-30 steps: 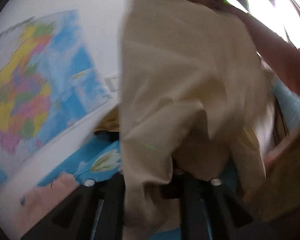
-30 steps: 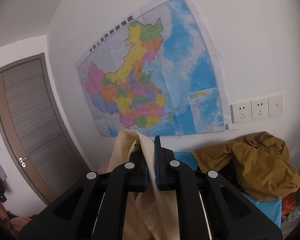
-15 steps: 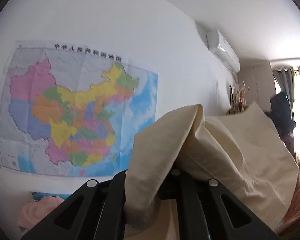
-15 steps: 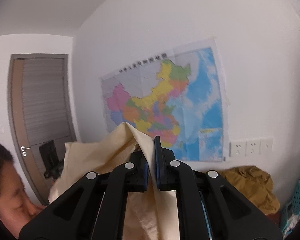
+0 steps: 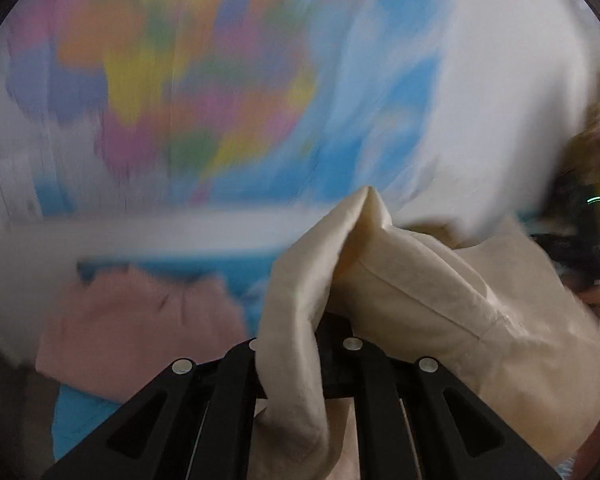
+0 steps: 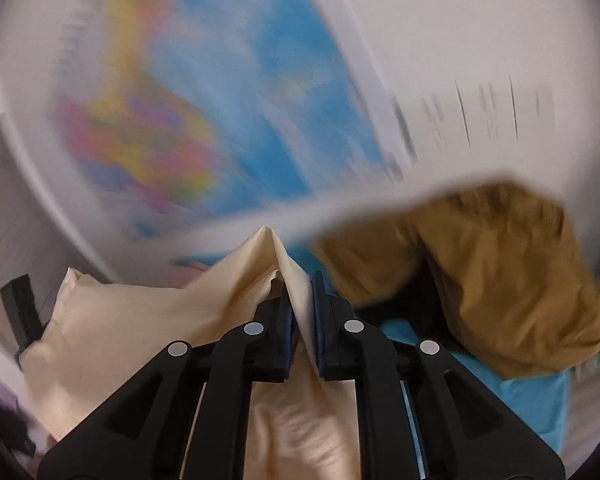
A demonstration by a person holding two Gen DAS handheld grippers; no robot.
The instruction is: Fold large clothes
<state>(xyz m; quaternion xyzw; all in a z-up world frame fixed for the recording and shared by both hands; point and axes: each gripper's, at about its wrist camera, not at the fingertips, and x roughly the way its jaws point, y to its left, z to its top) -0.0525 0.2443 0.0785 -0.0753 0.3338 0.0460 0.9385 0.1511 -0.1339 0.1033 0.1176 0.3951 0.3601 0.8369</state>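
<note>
We have the cream garment (image 5: 412, 292) pinched in both tongs, held up in the air in front of a wall map (image 5: 204, 92). Left tongs (image 5: 300, 344): fully clamped on a bunched fold of the cloth; the fabric drapes over the left finger and hides the pads, so the grip reads from how the cloth peaks above the tips and hangs off both sides. A stitched seam runs diagonally across the panel to the right of those tongs, with a doubled hem edge below it. Fabric is matte, plain cream, lightly creased, no print visible. Right tongs (image 6: 302, 322): jaws are opening slightly, but a thin fold of the same cloth (image 6: 148, 320) still sits between the blue pads (image 6: 286, 328) and both pads touch it. From there the cloth rises to a sharp peak above the tips, spreads left in a broad sagging sheet and drops below the tongs in soft wrinkles. In the right wrist view the left tongs show as a dark block at the far left edge of the sheet. Both views are heavily motion-blurred in the background. Below the garment: a blue bed cover (image 6: 512, 392), a mustard garment (image 6: 492, 272) heaped to the right, a pink garment (image 5: 136, 328) to the left. Wall sockets (image 6: 480, 116) sit right of the map, smeared. Door edge at far left of the right wrist view.
</note>
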